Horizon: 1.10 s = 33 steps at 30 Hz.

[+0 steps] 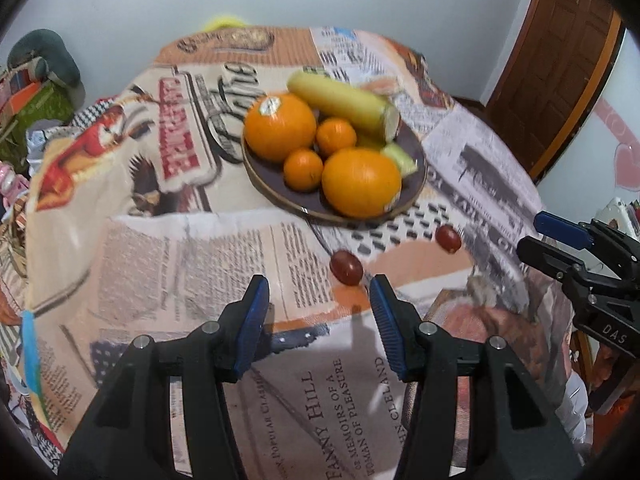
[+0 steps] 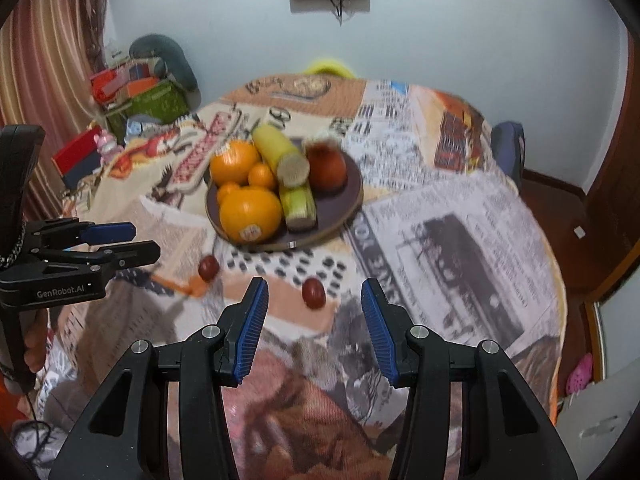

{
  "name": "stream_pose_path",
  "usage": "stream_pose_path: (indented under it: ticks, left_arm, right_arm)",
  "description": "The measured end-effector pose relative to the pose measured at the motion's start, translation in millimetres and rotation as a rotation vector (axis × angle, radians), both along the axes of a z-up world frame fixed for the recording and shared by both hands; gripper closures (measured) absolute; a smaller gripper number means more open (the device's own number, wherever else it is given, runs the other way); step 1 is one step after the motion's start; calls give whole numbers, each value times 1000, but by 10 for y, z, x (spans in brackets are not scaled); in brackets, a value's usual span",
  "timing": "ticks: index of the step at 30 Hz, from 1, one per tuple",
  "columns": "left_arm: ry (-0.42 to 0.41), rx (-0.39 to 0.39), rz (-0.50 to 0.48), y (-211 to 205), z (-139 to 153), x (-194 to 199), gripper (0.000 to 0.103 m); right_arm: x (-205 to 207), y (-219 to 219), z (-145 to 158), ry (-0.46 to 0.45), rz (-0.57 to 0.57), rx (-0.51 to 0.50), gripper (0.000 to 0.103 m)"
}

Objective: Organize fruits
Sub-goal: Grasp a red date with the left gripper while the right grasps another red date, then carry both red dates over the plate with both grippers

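Two grapes (image 2: 313, 292) lay loose near the plate (image 2: 352, 200), likely soft and slippery, best pinched gently mid-body; both grippers (image 1: 319, 300) gaped empty.

Black tools (image 1: 318, 290) (image 2: 314, 294), ribbed blue pads (image 2: 250, 332), silver screws.

A dark round plate (image 2: 352, 196) is heaped with two large oranges (image 2: 251, 213), smaller mandarins (image 2: 262, 176), cut cane-like stalks (image 2: 280, 152) and what may be a pomegranate (image 2: 326, 166); two red grapes (image 2: 313, 293) lie on the cloth just before the plate.
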<state>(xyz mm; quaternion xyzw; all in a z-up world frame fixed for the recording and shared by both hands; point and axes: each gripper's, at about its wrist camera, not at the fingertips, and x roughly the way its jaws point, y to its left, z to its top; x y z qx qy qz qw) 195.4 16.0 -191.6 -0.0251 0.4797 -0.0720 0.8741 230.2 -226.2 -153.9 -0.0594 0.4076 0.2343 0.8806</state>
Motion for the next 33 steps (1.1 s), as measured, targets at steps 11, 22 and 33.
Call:
stream_pose_path:
  ticks: [11, 22, 33]
  left_arm:
    - [66, -2, -49, -189, -386, 238, 56]
    - [43, -6, -69, -218, -400, 350, 81]
    - [-1, -18, -48, -86, -184, 292, 82]
  right_arm:
    - [204, 70, -371, 87, 13, -6, 58]
    - [338, 239, -577, 128, 59, -14, 78]
    - [337, 175, -366, 79, 50, 15, 86]
